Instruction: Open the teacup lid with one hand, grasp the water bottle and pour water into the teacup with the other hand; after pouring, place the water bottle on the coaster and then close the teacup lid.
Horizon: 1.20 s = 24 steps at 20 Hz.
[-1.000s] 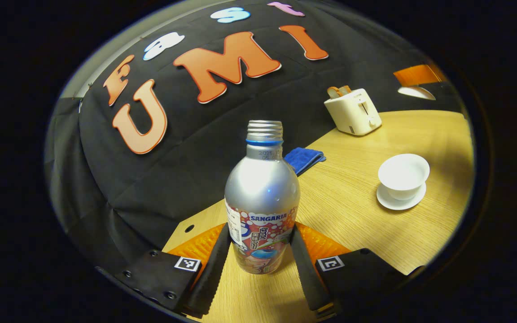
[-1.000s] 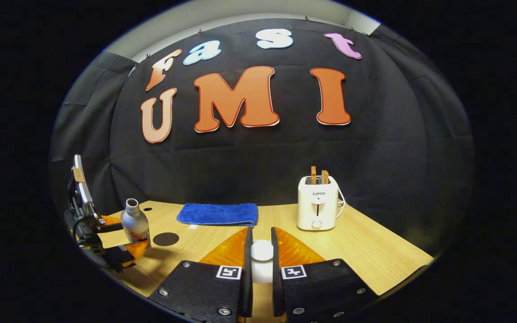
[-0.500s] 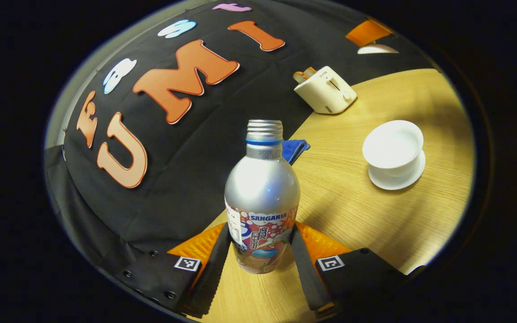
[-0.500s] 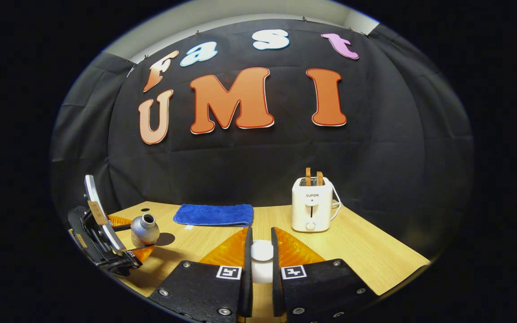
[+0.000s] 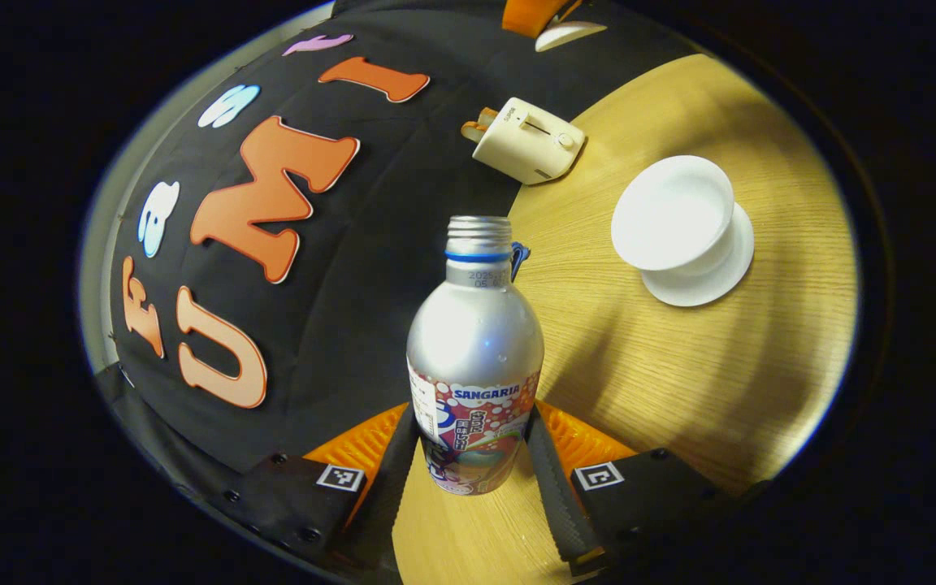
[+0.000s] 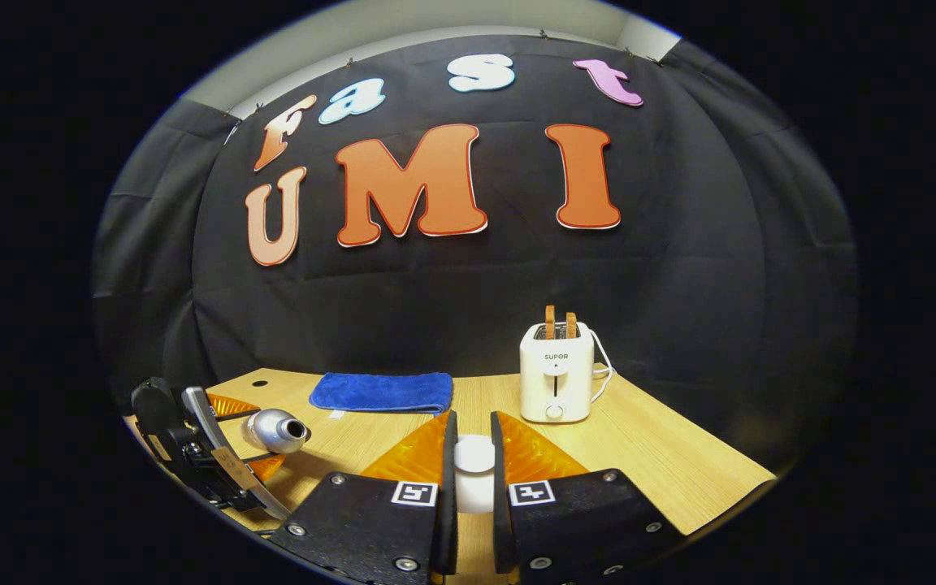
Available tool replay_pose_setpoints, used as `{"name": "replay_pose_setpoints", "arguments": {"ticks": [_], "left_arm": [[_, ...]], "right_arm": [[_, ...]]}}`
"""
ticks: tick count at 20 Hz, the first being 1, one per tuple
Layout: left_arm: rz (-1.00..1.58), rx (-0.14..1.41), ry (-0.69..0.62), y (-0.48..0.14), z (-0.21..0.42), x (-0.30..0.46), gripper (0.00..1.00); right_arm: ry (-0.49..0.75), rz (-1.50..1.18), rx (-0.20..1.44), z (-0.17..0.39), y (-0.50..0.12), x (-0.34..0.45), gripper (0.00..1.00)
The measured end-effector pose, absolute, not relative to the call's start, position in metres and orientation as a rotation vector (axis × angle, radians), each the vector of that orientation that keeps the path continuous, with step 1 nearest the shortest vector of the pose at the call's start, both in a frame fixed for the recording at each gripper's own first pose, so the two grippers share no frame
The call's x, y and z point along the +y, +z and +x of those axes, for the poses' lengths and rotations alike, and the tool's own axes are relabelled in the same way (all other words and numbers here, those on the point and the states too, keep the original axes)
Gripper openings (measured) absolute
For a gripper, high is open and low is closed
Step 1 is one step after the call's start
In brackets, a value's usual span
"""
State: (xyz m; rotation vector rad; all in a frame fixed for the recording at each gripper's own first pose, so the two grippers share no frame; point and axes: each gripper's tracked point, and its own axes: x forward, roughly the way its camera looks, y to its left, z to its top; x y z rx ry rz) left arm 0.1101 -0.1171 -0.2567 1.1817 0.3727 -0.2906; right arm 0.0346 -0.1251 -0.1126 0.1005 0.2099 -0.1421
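In the left gripper view, the left tool [image 5: 472,455] is clenched on the water bottle [image 5: 474,357], one finger on each side of its label. The bottle has no cap. The open teacup [image 5: 673,215] sits on its saucer [image 5: 720,276] at about 2 o'clock from the bottle's mouth, apart from it. This looks like the pouring step, with the bottle tipping over. Next the mouth must come over the cup. The bench [image 5: 679,382] between them is bare wood. The toaster [image 5: 526,140] stands at 12 o'clock.

In the right gripper view, the right tool [image 6: 472,475] is pinched on the white teacup lid [image 6: 474,455]. At 9 o'clock the bottle lies nearly flat in the left tool. A blue cloth [image 6: 381,392] lies near the far wall, and the bench edge runs close at 4 o'clock.
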Motion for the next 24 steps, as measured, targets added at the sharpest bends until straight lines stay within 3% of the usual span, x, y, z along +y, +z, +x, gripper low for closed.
{"name": "replay_pose_setpoints", "arguments": {"ticks": [24], "left_arm": [[1.719, 0.183, -0.378, -0.219, 0.128, -0.139, 0.78]], "right_arm": [[-0.147, 0.129, 0.207, 0.026, -0.116, -0.142, 0.18]]}}
